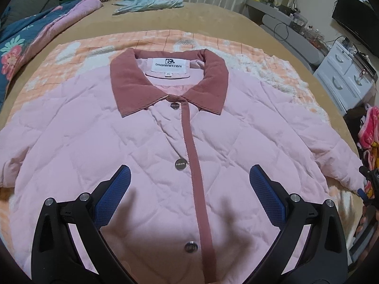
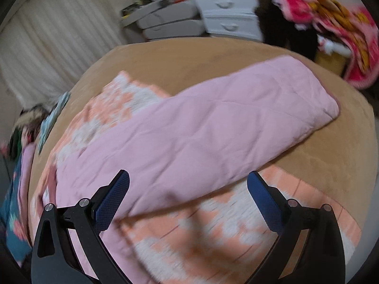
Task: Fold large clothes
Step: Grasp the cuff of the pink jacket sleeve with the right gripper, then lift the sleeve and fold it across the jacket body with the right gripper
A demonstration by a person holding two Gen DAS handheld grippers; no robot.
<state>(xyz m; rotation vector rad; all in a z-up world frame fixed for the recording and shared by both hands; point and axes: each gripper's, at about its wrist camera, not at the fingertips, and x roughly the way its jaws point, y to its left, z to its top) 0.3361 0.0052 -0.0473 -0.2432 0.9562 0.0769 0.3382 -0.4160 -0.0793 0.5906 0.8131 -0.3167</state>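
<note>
A pink quilted jacket point(image 1: 132, 142) lies flat and buttoned on the bed, its rose corduroy collar point(image 1: 170, 82) at the far end and both sleeves spread out. My left gripper point(image 1: 189, 179) hovers open above the jacket's front placket, holding nothing. In the right wrist view the jacket's right sleeve point(image 2: 213, 123) stretches away toward the bed's edge. My right gripper point(image 2: 188, 184) hangs open over the near part of that sleeve, empty; this view is blurred. The right gripper point(image 1: 369, 184) also shows at the far right edge of the left wrist view.
An orange and white blanket point(image 1: 165, 42) lies under the jacket on the tan bedspread point(image 1: 213, 16). A floral quilt point(image 1: 23, 47) and piled clothes sit at the left, a light blue garment point(image 1: 146, 3) at the far end. White drawers point(image 1: 345, 75) and a red blanket point(image 2: 331, 23) stand beside the bed.
</note>
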